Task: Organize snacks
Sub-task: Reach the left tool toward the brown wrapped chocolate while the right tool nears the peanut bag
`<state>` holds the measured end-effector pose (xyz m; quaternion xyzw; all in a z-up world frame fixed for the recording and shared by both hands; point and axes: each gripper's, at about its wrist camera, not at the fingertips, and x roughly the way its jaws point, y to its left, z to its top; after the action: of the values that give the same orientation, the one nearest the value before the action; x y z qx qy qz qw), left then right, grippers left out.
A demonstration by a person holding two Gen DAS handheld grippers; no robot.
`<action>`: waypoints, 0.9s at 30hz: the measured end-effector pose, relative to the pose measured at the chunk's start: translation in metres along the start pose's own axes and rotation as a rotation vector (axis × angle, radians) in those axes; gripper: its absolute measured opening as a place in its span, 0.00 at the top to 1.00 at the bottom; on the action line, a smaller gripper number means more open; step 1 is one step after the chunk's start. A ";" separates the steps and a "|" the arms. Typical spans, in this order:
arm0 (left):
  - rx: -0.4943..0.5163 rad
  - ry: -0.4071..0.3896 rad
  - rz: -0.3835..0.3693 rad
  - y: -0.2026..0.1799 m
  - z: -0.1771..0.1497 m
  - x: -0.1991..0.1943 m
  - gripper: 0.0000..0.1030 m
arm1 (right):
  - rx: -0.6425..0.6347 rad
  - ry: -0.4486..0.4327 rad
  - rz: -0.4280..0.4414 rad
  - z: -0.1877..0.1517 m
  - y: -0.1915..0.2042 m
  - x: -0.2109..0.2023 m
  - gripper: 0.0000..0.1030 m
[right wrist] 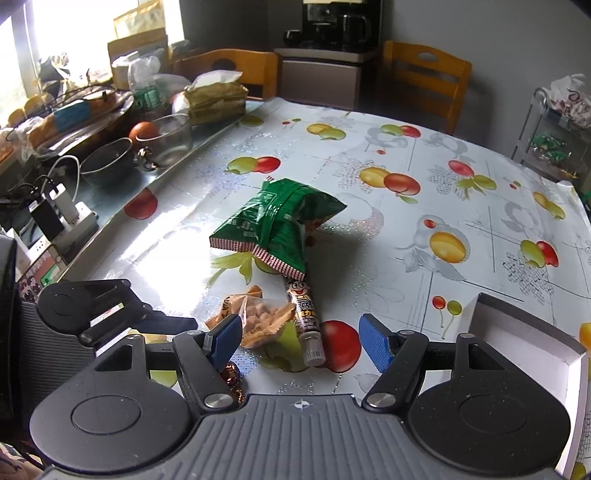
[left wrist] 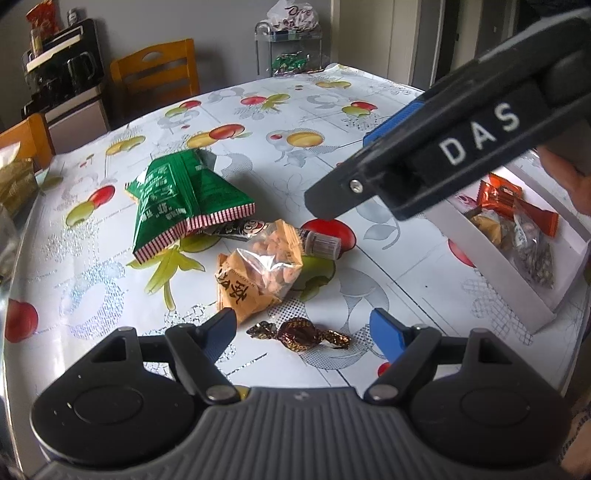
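- Fruit-print cloth covers the bench (left wrist: 369, 258); wooden chairs (left wrist: 155, 74) and a coffee maker (right wrist: 340, 26) stand behind.
- Left hand-held gripper (left wrist: 303, 328): fingers apart, empty, with a brown candy (left wrist: 299, 334) on the cloth between them.
- Right hand-held gripper (right wrist: 299, 338): fingers apart, empty, lettered "DAS" on its side.
- Green bag (left wrist: 184, 195) overlaps a cartoon-face tube (right wrist: 304, 317), just beside an orange peanut packet (left wrist: 258, 269) printed with characters I cannot read.
- White box (left wrist: 480, 251) at the right holds other snacks.

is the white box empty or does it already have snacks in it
Not empty: the white box already holds several wrapped snacks, including an orange packet.
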<state>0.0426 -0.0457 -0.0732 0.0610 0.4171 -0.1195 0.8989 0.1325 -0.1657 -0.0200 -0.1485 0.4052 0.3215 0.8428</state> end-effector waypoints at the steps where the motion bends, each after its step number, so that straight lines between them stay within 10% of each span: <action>1: -0.007 0.002 -0.001 0.001 0.000 0.001 0.23 | -0.004 0.004 0.002 0.000 0.001 0.001 0.32; 27: -0.113 0.037 -0.052 0.015 -0.008 0.030 0.24 | -0.080 0.052 0.047 0.006 0.016 0.025 0.32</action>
<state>0.0591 -0.0349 -0.1017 0.0015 0.4412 -0.1178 0.8896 0.1375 -0.1402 -0.0357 -0.1807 0.4173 0.3531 0.8176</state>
